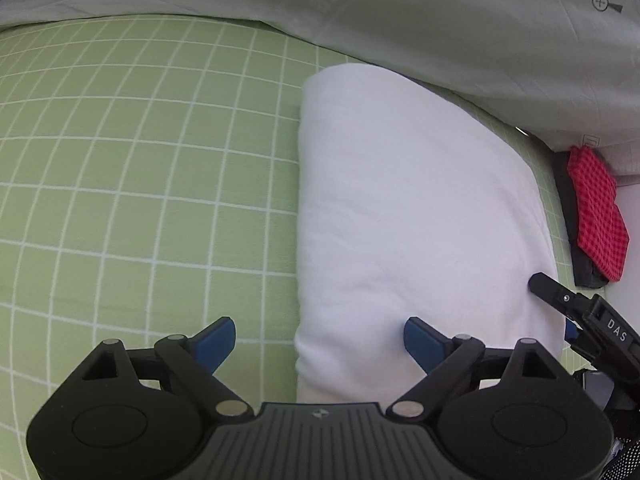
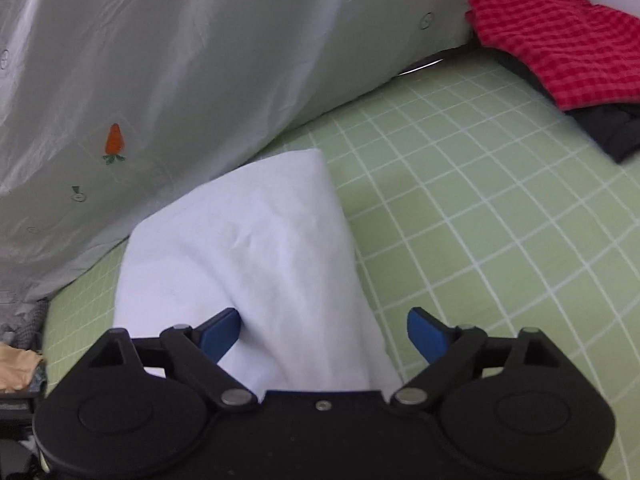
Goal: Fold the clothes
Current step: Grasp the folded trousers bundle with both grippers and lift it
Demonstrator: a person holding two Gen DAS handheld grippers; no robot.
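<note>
A folded white garment (image 1: 408, 216) lies on the green checked sheet (image 1: 140, 200). My left gripper (image 1: 320, 342) is open, its blue pads straddling the garment's near left edge, holding nothing. The right gripper's black finger (image 1: 560, 298) shows at the garment's right edge. In the right wrist view the same white garment (image 2: 256, 248) lies under my open right gripper (image 2: 324, 338), whose pads straddle its near corner without pinching it. The green sheet (image 2: 500, 220) spreads to the right.
A pale quilt (image 1: 440, 12) with small prints lies bunched along the far side, also in the right wrist view (image 2: 180, 60). A folded red checked cloth (image 2: 560, 40) rests on a dark garment (image 2: 616, 128) at the far right, seen too in the left wrist view (image 1: 596, 216).
</note>
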